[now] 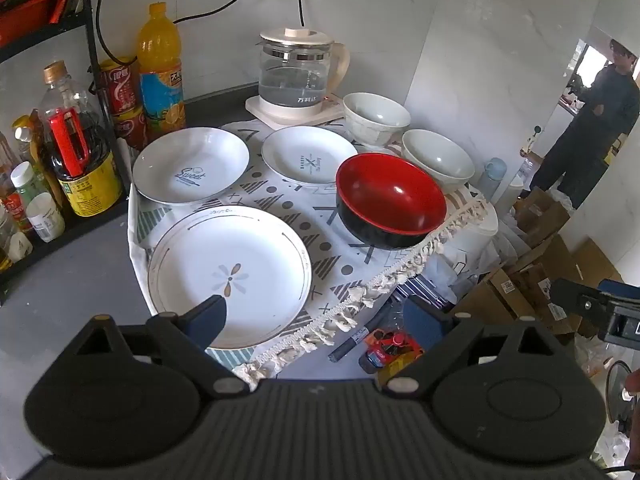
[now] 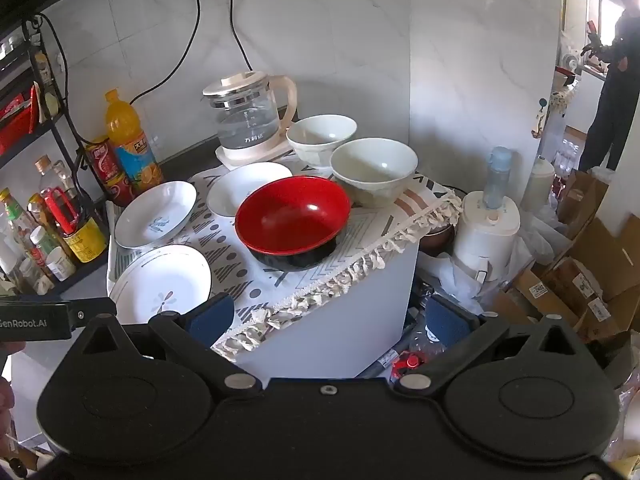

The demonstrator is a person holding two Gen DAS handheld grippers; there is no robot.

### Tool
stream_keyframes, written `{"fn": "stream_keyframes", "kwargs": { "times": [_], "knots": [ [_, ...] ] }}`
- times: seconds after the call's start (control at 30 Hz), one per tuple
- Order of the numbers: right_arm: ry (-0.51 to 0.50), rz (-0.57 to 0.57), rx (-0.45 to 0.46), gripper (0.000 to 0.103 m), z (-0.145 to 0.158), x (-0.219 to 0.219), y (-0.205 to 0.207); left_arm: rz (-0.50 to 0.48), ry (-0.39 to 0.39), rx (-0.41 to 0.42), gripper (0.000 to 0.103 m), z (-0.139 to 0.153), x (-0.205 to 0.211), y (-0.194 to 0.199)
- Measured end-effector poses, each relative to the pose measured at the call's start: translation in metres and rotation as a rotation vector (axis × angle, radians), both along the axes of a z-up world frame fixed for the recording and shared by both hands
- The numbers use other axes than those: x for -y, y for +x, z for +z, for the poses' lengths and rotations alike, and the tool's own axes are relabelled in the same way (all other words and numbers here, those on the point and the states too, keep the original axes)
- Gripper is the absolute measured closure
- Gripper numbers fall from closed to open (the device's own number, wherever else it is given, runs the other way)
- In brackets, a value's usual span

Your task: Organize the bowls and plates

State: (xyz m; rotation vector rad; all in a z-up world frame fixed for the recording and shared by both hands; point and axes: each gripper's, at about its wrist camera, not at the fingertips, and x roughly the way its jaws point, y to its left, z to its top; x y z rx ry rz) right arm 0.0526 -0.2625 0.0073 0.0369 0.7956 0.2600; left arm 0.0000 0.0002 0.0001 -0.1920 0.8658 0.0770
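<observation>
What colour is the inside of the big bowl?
Red inside, black outside: the big bowl, seen best from the right wrist.

A round bowl (image 1: 391, 200), glossy red inside and black outside, sits at centre right of the left wrist view. Behind it, two pale grey-white ceramic bowls (image 1: 376, 118) (image 1: 438, 158). At lower centre, a white plate (image 1: 230, 276) with a grey-and-tan petal motif and thin dark rim lines. The fringed cloth (image 1: 304, 216) is white with grey triangles, dots and crosses. At upper left, an orange bottle (image 1: 160, 68) with a blue label.
</observation>
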Motion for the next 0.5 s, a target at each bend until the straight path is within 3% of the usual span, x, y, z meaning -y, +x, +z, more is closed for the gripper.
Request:
{"fn": "stream_keyframes", "kwargs": {
  "times": [0.5],
  "knots": [
    [-0.018, 0.025, 0.028, 0.000, 0.0027, -0.0088, 0.0032, 0.018, -0.006, 0.008, 0.009, -0.0004, -0.0039, -0.0003]
  ]
}}
